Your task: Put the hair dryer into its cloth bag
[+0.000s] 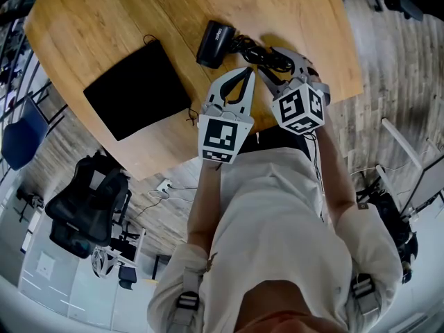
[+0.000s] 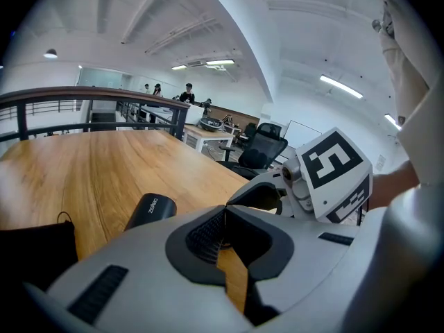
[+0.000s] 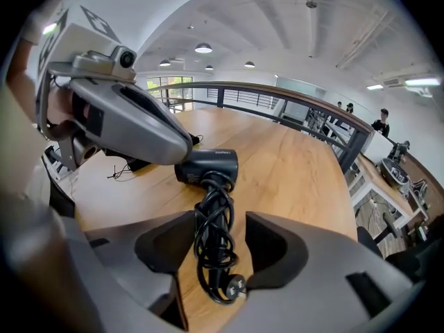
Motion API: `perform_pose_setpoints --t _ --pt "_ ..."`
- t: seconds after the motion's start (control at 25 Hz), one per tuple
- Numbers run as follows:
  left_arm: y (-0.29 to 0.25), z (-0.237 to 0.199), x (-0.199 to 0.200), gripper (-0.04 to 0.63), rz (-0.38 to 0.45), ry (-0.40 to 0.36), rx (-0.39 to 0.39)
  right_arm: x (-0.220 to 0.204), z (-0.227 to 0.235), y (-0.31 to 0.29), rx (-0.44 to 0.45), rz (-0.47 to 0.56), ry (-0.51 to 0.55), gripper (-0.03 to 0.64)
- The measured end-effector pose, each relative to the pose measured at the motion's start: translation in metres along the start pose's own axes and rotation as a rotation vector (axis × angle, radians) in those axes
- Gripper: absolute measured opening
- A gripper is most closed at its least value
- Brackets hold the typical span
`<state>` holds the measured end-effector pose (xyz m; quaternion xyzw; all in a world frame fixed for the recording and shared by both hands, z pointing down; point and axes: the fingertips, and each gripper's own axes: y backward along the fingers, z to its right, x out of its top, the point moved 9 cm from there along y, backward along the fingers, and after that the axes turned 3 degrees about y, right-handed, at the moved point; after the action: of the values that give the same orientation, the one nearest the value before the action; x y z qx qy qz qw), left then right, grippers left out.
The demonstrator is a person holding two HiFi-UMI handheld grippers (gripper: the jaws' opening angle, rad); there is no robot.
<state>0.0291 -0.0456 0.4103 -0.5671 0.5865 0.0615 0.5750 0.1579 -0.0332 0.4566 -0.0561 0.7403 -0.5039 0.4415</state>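
Hair dryer (image 1: 214,42) lies on its side on the wood counter (image 1: 104,19), toward the far edge, barrel pointing away from the person. Black cord (image 3: 214,234) is wound around the handle, with the plug (image 3: 234,286) at the near end.

Right gripper (image 3: 218,238): jaws spread, straddling the corded handle. The bundle sits between the pads, with a little gap on each side, so no squeeze and the dryer rests on the counter.

Left gripper (image 2: 225,208): jaws pressed together at the tips, nothing in them. It hovers just left of the handle, tips near the barrel. From the right gripper view its body crosses in front of the barrel's left side.

Cloth bag (image 1: 135,89): black, flat on the counter, left of the dryer and apart from it. Its drawstring (image 1: 191,113) trails off the near right corner beside the left gripper. Can't tell whether the mouth is open.

Nothing on the counter between bag and dryer except the left gripper. Beyond the counter: black office chair (image 1: 87,200) on the floor at the left, blue chair (image 1: 17,137) further left.
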Motion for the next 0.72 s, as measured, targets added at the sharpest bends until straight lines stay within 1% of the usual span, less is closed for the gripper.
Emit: perform_pose_setpoints --t 0.16,0.48,0.72 --pt "-0.001 0.000 -0.001 0.020 -0.003 0.005 0.003 -0.003 -0.002 -0.009 0.020 -0.024 0.041 0.249" --pt "-0.006 -0.002 -0.003 0.020 -0.016 0.008 0.011 -0.004 -0.001 -0.019 0.072 -0.031 0.050 0.281" --pt "-0.010 -0.003 -0.006 0.020 -0.029 0.002 0.019 -0.005 -0.001 -0.031 0.105 -0.057 0.067 0.287"
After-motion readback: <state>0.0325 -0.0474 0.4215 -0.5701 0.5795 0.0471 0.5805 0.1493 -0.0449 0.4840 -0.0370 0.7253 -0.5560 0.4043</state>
